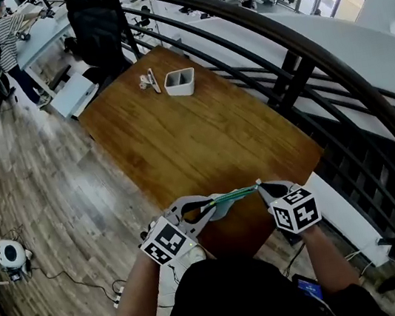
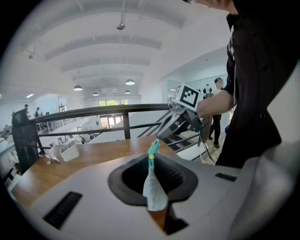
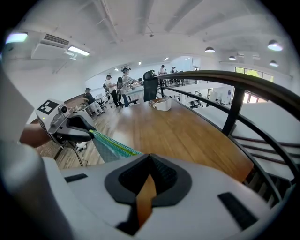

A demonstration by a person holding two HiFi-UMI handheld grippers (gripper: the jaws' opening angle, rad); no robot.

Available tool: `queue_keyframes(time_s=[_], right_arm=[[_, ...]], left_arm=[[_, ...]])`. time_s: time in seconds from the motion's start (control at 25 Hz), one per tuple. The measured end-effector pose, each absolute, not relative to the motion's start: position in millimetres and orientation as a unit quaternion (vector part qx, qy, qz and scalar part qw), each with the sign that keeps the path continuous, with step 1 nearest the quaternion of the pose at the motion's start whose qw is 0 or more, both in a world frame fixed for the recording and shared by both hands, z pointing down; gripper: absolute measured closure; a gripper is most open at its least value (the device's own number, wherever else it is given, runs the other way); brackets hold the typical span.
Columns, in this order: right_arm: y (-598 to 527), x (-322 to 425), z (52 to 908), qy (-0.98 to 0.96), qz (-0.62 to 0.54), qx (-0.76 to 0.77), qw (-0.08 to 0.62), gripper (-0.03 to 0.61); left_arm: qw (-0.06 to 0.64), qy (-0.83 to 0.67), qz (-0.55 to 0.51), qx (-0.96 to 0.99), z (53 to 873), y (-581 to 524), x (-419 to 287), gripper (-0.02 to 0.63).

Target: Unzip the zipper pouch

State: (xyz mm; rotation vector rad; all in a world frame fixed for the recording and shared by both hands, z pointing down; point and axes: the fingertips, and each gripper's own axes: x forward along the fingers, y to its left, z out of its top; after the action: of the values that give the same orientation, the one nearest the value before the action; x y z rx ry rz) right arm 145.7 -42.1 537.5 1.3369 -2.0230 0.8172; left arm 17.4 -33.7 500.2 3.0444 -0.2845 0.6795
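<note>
A teal zipper pouch [image 1: 228, 198] hangs stretched between my two grippers above the near edge of the wooden table [image 1: 180, 141]. My left gripper [image 1: 207, 206] is shut on the pouch's left end; pale fabric [image 2: 152, 183] sticks out between its jaws. At the other end my right gripper [image 1: 260, 185] is shut on the zipper line; the pull itself is too small to make out. In the right gripper view the pouch [image 3: 110, 146] runs from the jaw tips [image 3: 149, 158] to the left gripper [image 3: 70, 127]. The left gripper view shows the right gripper [image 2: 180, 123] just beyond the pouch's top.
A white two-part tray [image 1: 180, 82] and a small tool [image 1: 149, 81] lie at the table's far end, in front of a black chair [image 1: 97, 28]. A dark curved railing [image 1: 300, 54] runs along the table's right side. People stand far left [image 1: 4, 36].
</note>
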Motion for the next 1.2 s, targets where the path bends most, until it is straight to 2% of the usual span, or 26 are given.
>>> queue_keyframes(time_s=[0.52,0.76,1.04,1.2], right_arm=[[-46,150,529,-0.755,0.299,0.511,0.281,0.577],[-67,157,505,-0.763,0.256,0.535,0.256,0.577],[-96,164,485,-0.762,0.2,0.567,0.242,0.575],[-101,167,494,-0.756,0.203,0.575,0.238,0.575]], left_arm=[[0.003,-0.105,0.219,0.97,497,-39,10,0.571],[-0.009,-0.135,0.212,0.968,492,-64,14,0.569],[0.043,-0.189,0.182,0.964,495,-104,20,0.568],[0.071,-0.202,0.206,0.955,508,-113,22,0.565]])
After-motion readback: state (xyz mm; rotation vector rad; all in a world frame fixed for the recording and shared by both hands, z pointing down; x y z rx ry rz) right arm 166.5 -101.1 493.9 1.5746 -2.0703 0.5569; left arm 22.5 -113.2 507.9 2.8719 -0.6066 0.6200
